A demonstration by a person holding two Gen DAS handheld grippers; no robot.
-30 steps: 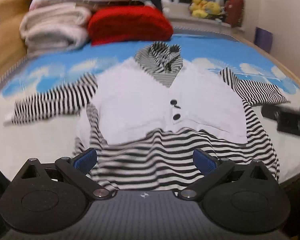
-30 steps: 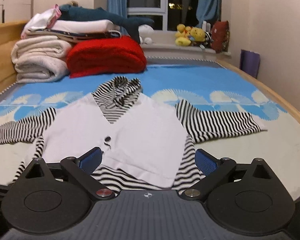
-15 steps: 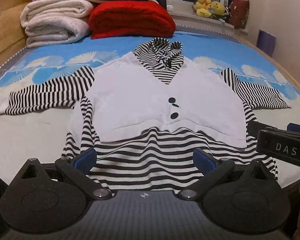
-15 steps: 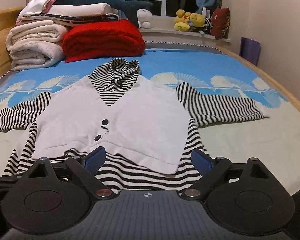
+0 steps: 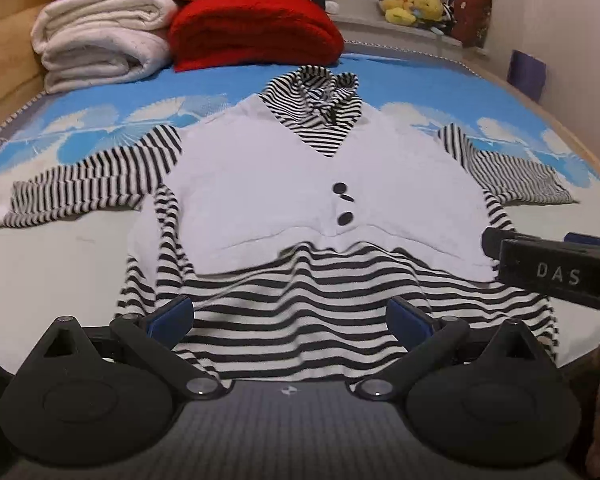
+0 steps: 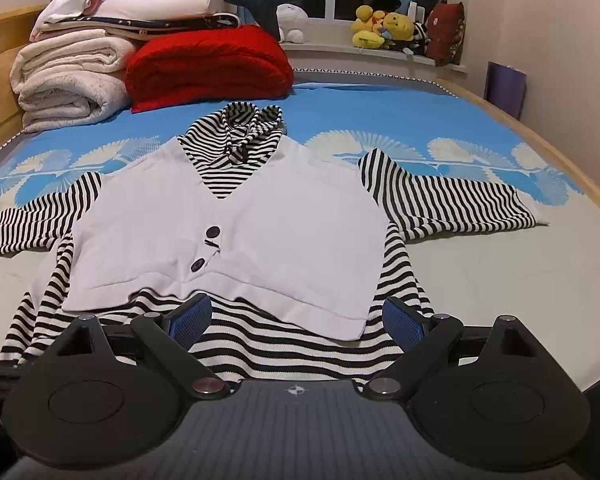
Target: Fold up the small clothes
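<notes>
my left gripper and right gripper, both spread wide and empty, hover at the striped top's hem; pinching one layer only could drag it askew across the bed.

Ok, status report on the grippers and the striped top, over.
Left gripper open, right gripper open, both empty at the hem. Black-and-white striped top with white vest front flat on the bed, sleeves spread, unfolded. Nothing in the way.
</notes>
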